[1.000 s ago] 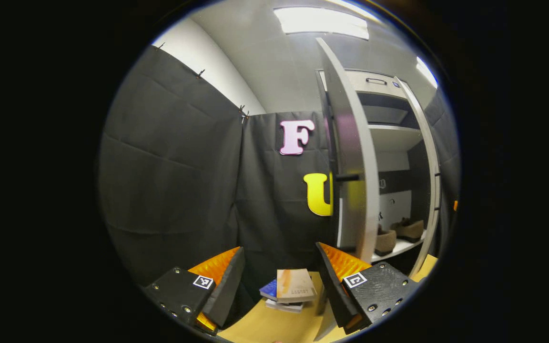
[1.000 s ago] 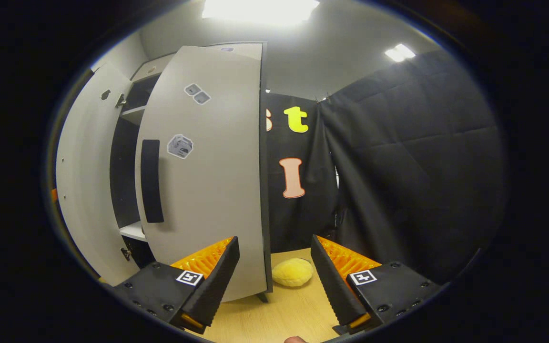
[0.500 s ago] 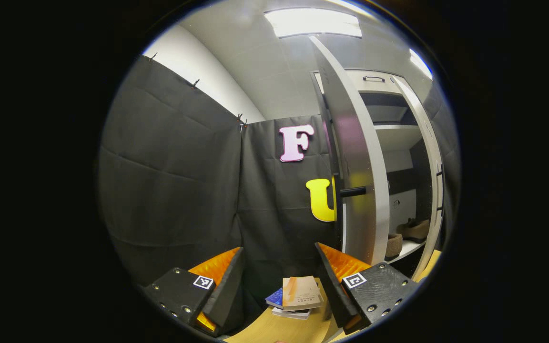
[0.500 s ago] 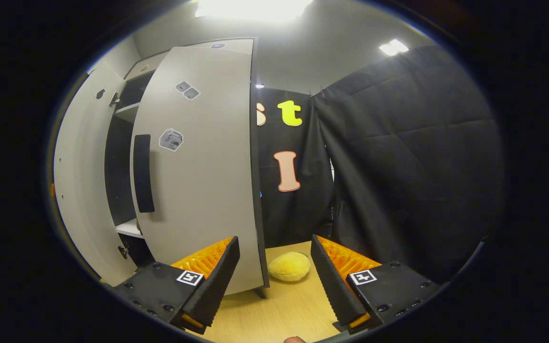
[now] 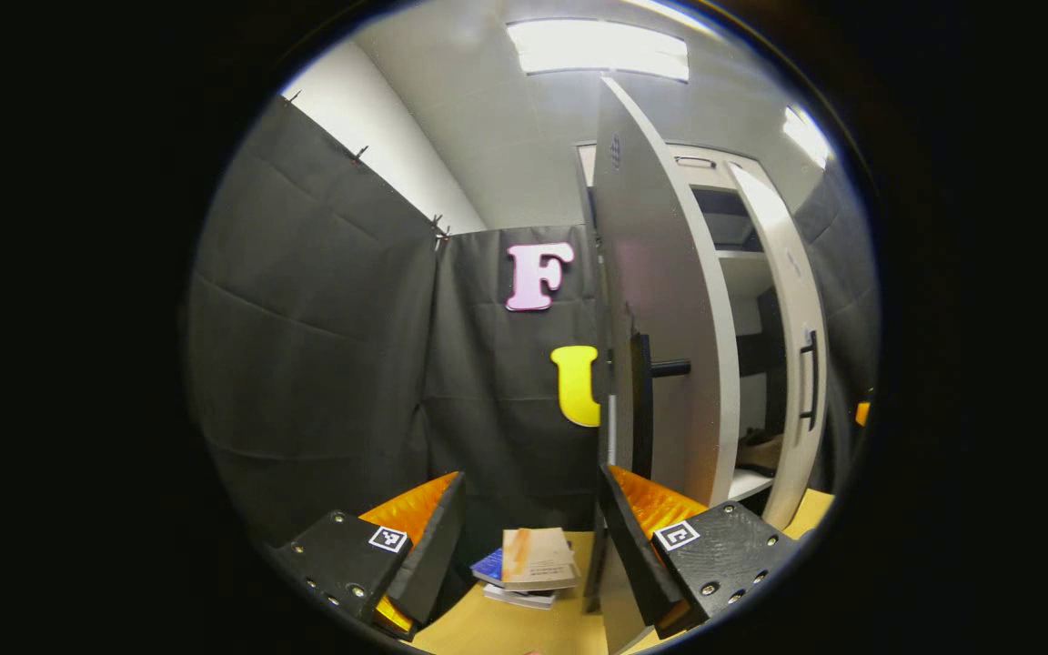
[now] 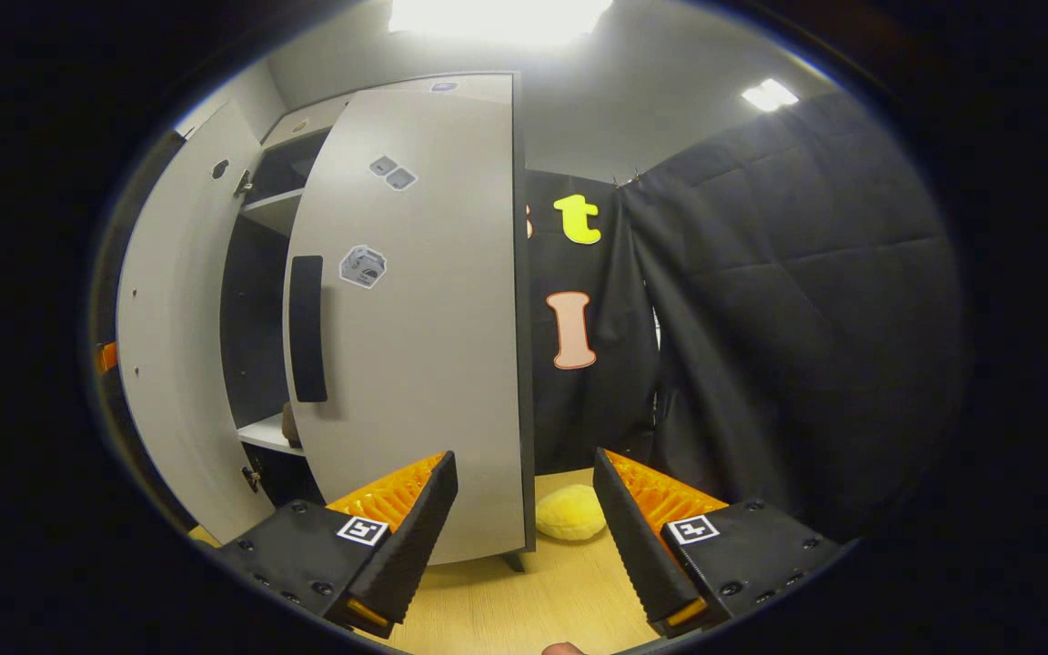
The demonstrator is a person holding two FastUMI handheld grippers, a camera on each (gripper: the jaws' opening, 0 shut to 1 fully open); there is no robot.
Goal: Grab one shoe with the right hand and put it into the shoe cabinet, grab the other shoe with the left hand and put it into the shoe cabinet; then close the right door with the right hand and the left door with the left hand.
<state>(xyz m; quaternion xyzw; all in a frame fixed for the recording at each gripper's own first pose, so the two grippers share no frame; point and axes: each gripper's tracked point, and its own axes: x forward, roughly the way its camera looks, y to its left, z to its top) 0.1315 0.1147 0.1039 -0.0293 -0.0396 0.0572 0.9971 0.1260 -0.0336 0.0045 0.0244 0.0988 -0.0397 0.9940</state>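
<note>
Left gripper view shows us the shoe cabinet [image 5: 715, 273] standing to the right, with both doors partly swung in and a narrow gap between them. We note the left door [image 5: 660, 318] seen nearly edge-on, its dark handle [image 5: 642, 409] just above our left gripper [image 5: 529, 537]. That gripper has its fingers spread apart and holds nothing; its right finger [image 5: 633, 546] sits right beside the door's lower edge, though we cannot tell whether it touches. Through the gap we see 1 shoe [image 5: 760, 450] resting on the low shelf [image 5: 742, 482]. A stack of books [image 5: 529, 569] lies on the wooden floor beyond the fingers.

In the right gripper view, the right door [image 6: 433, 318] faces us broadside, with a dark handle [image 6: 307, 341] and small stickers on its panel. The right gripper [image 6: 524, 537] is likewise spread wide and empty, its left finger [image 6: 406, 518] low in front of the door's bottom edge. A dark sliver of shoe [image 6: 290, 423] shows on the white shelf in the gap. A yellow plush object [image 6: 565, 514] sits on the floor by the door's corner.

We judge the shoe placement done, so far as the gap lets us see. Both doors remain ajar; closing each one fully is the work left.
</note>
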